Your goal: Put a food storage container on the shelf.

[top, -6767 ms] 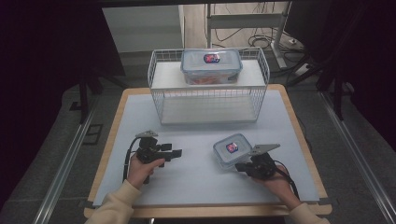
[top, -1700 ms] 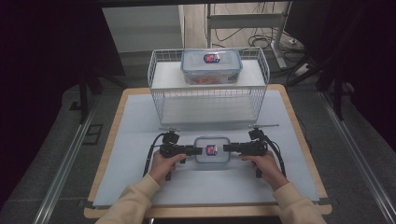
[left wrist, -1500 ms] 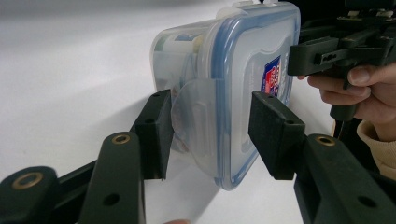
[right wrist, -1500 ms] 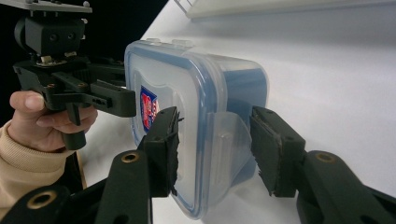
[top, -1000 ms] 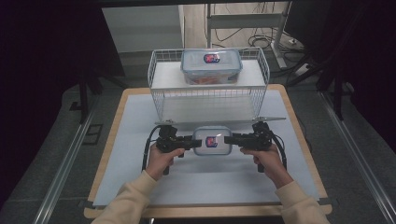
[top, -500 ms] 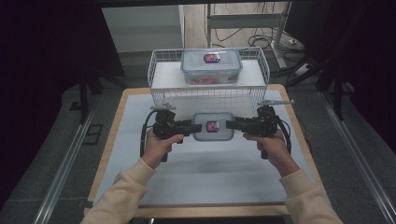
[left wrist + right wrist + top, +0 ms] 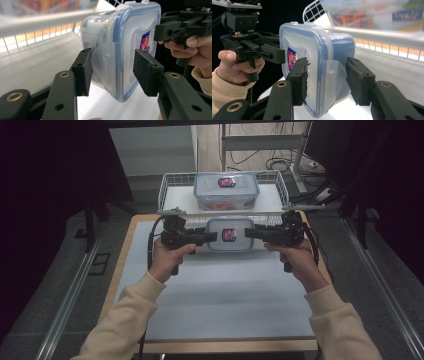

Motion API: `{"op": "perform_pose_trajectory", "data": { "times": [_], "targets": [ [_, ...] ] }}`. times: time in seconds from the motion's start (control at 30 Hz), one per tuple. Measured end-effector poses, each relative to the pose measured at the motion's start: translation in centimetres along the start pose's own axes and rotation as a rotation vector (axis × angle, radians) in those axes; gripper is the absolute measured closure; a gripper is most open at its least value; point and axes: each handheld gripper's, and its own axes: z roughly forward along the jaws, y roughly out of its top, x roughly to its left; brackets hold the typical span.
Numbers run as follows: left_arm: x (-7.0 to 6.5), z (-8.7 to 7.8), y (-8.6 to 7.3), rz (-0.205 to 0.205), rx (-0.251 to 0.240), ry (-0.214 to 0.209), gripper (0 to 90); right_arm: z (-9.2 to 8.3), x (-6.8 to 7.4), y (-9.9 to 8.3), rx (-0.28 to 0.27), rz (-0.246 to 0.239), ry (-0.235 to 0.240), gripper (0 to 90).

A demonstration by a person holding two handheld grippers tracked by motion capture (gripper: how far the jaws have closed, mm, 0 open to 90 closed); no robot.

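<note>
Holding the small lidded container [image 7: 230, 234] between both tools, you have it lifted clear of the white table top [image 7: 220, 305], just in front of the wire basket [image 7: 172, 182] where a second, larger container [image 7: 226, 190] already sits. Your left gripper [image 7: 210, 236] has its jaws about half open and closed across the left end of the box, one pad under the base and the other on the blue-rimmed lid, with the clear latch flap [image 7: 106, 63] lying between them. Your right gripper [image 7: 251, 233] does the same on the opposite end, over its own latch flap [image 7: 332, 75]. Judge the box as rigid clear plastic, light for its size, smooth and likely slippery at the rounded corners, so the grip probably depends on steady squeeze from both sides rather than on either tool alone. The end walls at the latches look like the soundest place to hold, since the flaps themselves hinge and may flex. Its long axis runs left to right between your hands, roughly parallel to the basket's front rim, and the lid with its red and blue label [image 7: 229, 235] faces up. Whatever is inside is too blurred to identify, so keep it level in case the contents shift.
</note>
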Motion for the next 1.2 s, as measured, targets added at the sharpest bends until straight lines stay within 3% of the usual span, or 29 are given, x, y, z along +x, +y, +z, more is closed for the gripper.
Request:
{"op": "perform_pose_trajectory", "data": {
  "times": [0.5,0.7,0.97,1.2],
  "targets": [
    [0.2,-1.0,3.7,0.017,-0.032,-0.006,50.6,-0.2,0.5,4.0,-0.019,-0.032,-0.005,53.0],
    [0.6,-1.4,7.0,0.028,-0.042,-0.003,50.5,-0.3,0.4,7.1,-0.034,-0.045,0.000,53.0],
    [2.7,-1.1,11.3,0.038,-0.041,-0.014,50.6,0.4,-0.7,11.4,-0.031,-0.041,-0.008,53.0],
    [5.6,0.1,14.0,-0.002,-0.026,-0.028,50.6,2.0,-2.9,14.5,-0.015,-0.013,-0.019,52.9]
  ]
}}
